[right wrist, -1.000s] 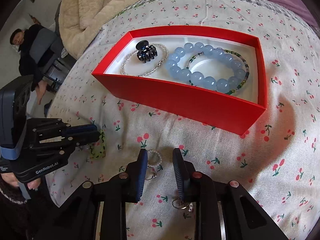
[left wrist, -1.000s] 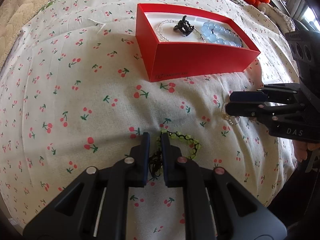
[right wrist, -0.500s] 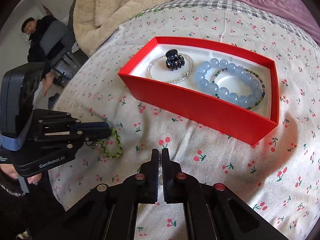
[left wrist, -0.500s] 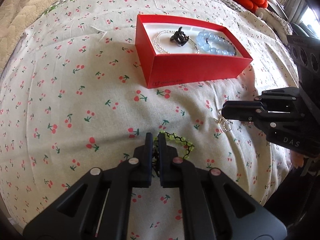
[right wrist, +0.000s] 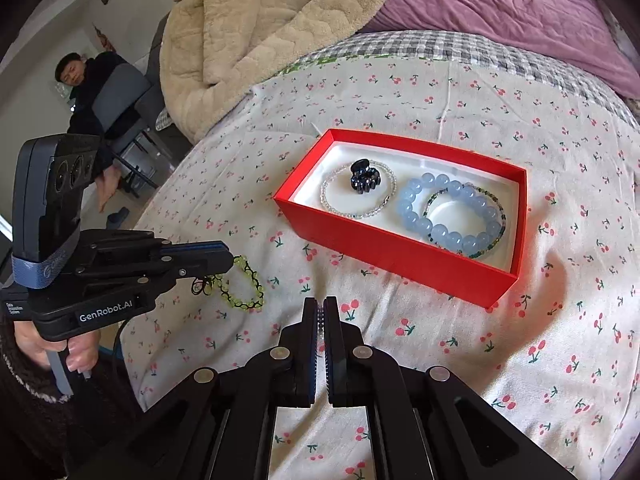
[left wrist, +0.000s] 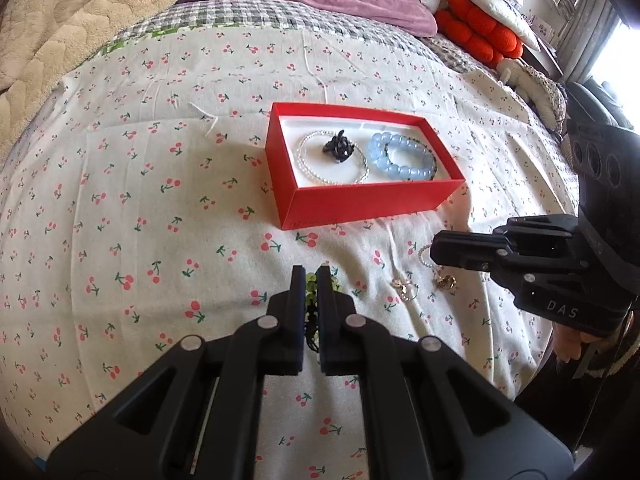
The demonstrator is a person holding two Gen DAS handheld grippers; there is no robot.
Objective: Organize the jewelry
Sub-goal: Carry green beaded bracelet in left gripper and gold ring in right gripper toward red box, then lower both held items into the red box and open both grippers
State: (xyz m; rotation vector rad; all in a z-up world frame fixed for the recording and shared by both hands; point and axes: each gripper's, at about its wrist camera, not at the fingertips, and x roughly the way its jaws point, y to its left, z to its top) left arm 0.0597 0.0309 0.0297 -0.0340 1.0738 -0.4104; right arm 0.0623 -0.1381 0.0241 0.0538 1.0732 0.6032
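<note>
My left gripper (left wrist: 310,280) is shut on a green bead bracelet (left wrist: 310,285) with a black cord. In the right wrist view this bracelet (right wrist: 245,285) dangles from the left gripper (right wrist: 229,257) over the cherry-print bedspread. My right gripper (right wrist: 320,312) is shut on a small white bead ring (right wrist: 320,320). The left wrist view shows the ring (left wrist: 424,257) at the right gripper's tip (left wrist: 435,249). Beyond both stands an open red box (left wrist: 360,205) (right wrist: 384,253) holding a clear bead bracelet (right wrist: 356,197), a black hair claw (right wrist: 364,178) and a blue bead bracelet (right wrist: 448,209).
Two small gold pieces (left wrist: 404,289) (left wrist: 445,282) lie on the bedspread below the right gripper. A beige blanket (right wrist: 260,24) and a purple duvet (right wrist: 500,4) are heaped behind the box. A person (right wrist: 80,80) sits on a chair off the bed's left side.
The right jaws closed on the white bead ring, and the left jaws tightened on the green bracelet. Both grippers then rose from the bedspread with their pieces.
</note>
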